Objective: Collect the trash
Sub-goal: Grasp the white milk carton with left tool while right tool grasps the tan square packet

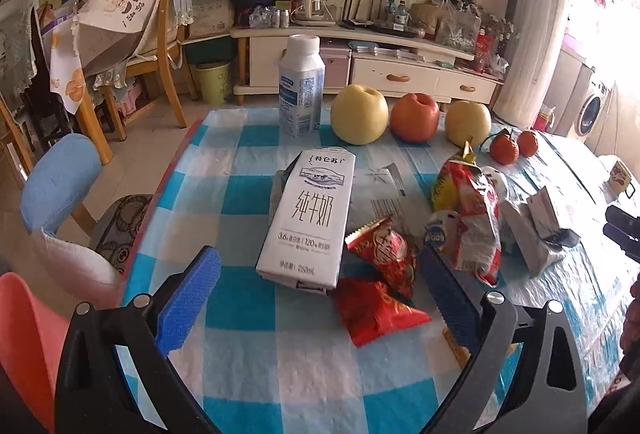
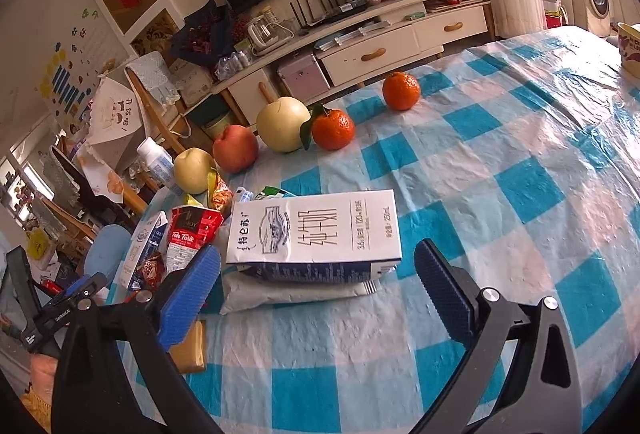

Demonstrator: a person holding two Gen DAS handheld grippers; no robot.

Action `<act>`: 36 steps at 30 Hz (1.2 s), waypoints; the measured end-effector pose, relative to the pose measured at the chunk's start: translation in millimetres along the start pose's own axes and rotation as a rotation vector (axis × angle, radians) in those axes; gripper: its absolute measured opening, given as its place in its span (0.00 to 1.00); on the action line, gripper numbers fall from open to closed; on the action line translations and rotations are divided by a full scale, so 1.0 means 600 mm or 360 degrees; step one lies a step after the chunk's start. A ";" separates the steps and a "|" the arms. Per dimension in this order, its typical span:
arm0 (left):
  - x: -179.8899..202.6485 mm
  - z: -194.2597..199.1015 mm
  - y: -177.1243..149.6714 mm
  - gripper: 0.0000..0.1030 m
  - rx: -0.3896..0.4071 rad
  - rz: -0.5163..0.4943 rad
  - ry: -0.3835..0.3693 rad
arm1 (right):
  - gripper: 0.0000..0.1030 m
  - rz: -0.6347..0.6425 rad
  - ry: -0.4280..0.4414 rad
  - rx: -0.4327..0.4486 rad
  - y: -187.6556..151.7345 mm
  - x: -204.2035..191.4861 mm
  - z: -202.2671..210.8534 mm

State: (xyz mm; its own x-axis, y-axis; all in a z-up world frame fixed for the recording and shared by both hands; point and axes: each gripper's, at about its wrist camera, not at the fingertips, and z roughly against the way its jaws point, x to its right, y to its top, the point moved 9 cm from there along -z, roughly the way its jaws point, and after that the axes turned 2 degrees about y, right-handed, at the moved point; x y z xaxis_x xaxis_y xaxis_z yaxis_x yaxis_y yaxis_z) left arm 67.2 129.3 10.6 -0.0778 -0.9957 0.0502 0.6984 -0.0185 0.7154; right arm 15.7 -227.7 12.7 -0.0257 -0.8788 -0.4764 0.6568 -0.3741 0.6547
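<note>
A white milk carton (image 1: 310, 218) lies flat on the blue-checked tablecloth (image 1: 248, 366), just ahead of my open, empty left gripper (image 1: 316, 298). Red snack wrappers (image 1: 380, 274) lie to its right, with a red-yellow snack bag (image 1: 472, 218) and a grey pouch (image 1: 532, 234) beyond. In the right wrist view a second milk carton (image 2: 316, 234) rests on a white pouch (image 2: 296, 294), between the fingers of my open, empty right gripper (image 2: 318, 290). A red Teh Tarik packet (image 2: 192, 234) and a small carton (image 2: 144, 246) lie to its left.
A plastic bottle (image 1: 302, 85), three apples or pears (image 1: 360, 113) and two mandarins (image 1: 516, 145) stand along the far table edge. A bowl (image 2: 630, 47) sits at far right. Chairs (image 1: 60, 177) stand left of the table. A green bin (image 1: 214, 79) is on the floor.
</note>
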 end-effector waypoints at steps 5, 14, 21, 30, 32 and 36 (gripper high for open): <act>-0.001 -0.044 0.015 0.95 -0.0033 0.0014 -0.0003 | 0.85 0.0155 0.0130 -0.0107 -0.030 -0.075 -0.031; -0.016 -0.101 0.020 0.71 -0.0124 0.0158 -0.0025 | 0.85 0.0623 0.0292 -0.0410 -0.165 -0.240 -0.076; -0.009 -0.121 0.007 0.63 -0.0195 0.0193 -0.0053 | 0.80 0.0726 0.0233 -0.0575 -0.220 -0.258 -0.103; -0.015 -0.111 -0.003 0.53 -0.0191 0.0212 0.0001 | 0.68 0.0892 0.0118 -0.0588 -0.240 -0.258 -0.119; -0.017 -0.109 -0.005 0.53 -0.0188 0.0209 0.0017 | 0.63 0.0932 0.0091 -0.0579 -0.241 -0.254 -0.118; -0.019 -0.100 -0.013 0.53 -0.0183 0.0237 0.0024 | 0.62 0.0953 0.0110 -0.0583 -0.238 -0.249 -0.120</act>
State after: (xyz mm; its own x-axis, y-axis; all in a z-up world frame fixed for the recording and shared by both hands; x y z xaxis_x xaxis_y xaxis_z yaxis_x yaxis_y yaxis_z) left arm 105.2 135.4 -37.4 0.0428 -0.9894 0.1386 0.7783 0.1200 0.6163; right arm -20.2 -21.6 -51.8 0.4591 -0.8773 -0.1401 0.7550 0.3022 0.5819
